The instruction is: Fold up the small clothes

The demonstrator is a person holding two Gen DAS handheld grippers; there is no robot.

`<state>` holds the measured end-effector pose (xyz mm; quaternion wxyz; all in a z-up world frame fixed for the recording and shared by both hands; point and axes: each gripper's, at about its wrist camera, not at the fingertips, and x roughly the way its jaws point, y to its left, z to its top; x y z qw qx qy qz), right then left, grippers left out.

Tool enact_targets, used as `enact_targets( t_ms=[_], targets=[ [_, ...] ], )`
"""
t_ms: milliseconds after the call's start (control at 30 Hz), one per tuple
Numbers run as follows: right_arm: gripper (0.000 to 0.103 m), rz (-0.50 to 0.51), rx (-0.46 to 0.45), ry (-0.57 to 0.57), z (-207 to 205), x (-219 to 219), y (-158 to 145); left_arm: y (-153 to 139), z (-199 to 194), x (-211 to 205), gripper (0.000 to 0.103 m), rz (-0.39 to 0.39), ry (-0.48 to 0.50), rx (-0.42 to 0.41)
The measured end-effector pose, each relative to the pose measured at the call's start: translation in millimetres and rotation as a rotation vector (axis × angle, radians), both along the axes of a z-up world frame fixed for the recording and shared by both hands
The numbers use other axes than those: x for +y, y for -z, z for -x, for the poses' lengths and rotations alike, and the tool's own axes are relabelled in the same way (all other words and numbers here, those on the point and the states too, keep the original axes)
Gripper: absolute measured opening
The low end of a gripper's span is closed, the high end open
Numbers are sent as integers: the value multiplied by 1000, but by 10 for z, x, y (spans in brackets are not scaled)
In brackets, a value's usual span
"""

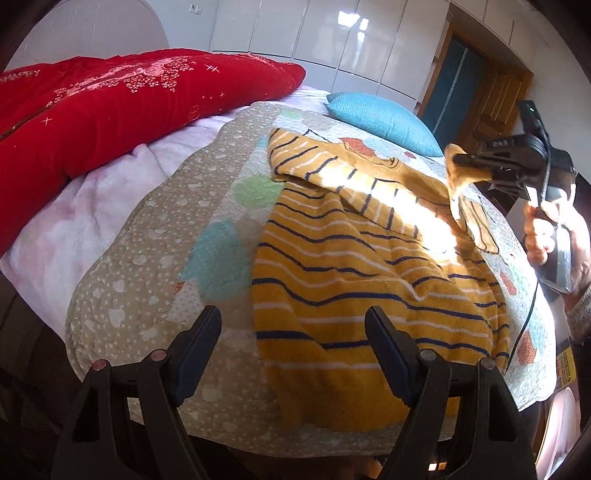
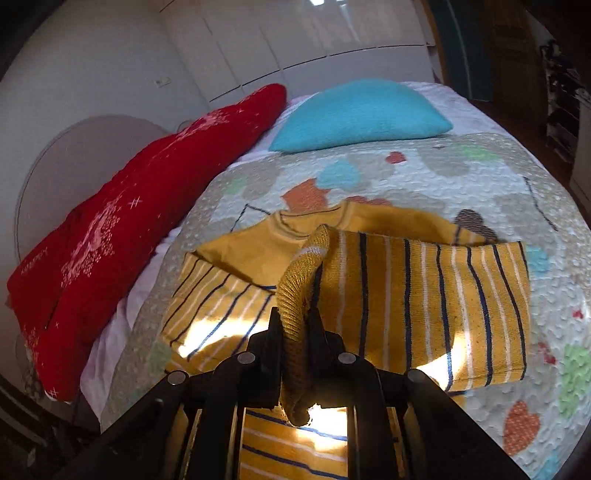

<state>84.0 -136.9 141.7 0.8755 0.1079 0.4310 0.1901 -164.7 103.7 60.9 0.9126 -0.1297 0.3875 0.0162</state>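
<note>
A small mustard-yellow sweater (image 1: 351,266) with navy and white stripes lies on the quilted bedspread (image 1: 155,236). One sleeve is folded across the chest; it also shows in the right wrist view (image 2: 424,295). My left gripper (image 1: 293,325) is open and empty, just above the sweater's near hem. My right gripper (image 1: 456,158) is shut on the sweater's ribbed cuff (image 2: 295,314) and holds it lifted over the garment's right side. The cuff runs between its closed fingers (image 2: 275,332).
A red quilt (image 1: 110,110) lies along the bed's left side on a pale pink blanket (image 1: 92,206). A turquoise pillow (image 1: 384,118) sits at the far end. White wardrobe doors (image 1: 325,33) stand behind. A wooden door (image 1: 491,96) is at the right.
</note>
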Motion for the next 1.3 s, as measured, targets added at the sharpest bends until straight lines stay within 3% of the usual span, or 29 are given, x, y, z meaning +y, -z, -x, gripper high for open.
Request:
enact_targets(
  t_ms=[233,467,533,600,667,733,900,1167,1300],
  targets=[
    [14,42,75,-138,-433,1185,389,209,51,426,79,63,-89,31],
    [14,101,137,-163,-731,1738,717,297,26,555,79,80,-111,43],
    [18,109,161,-173,-780,1829,810,303,21,548,79,79,-110,47],
    [34,82,186,-168,-813,1848,868,299,21,543,79,78,-109,47],
    [50,2,210,-166,-811,1793,863,280,27,532,79,76,-109,45],
    [53,-65,204,-172,-756,1703,788,263,37,525,79,74,-109,40],
    [66,-52,131,-187,-492,1347,513,218,44,497,79,97,-96,32],
    [69,-19,107,-80,-8,99,429,147,-46,348,79,90,-74,50],
    [69,-3,104,11,246,-515,525,-109,-365,189,80,75,12,-2]
  ],
)
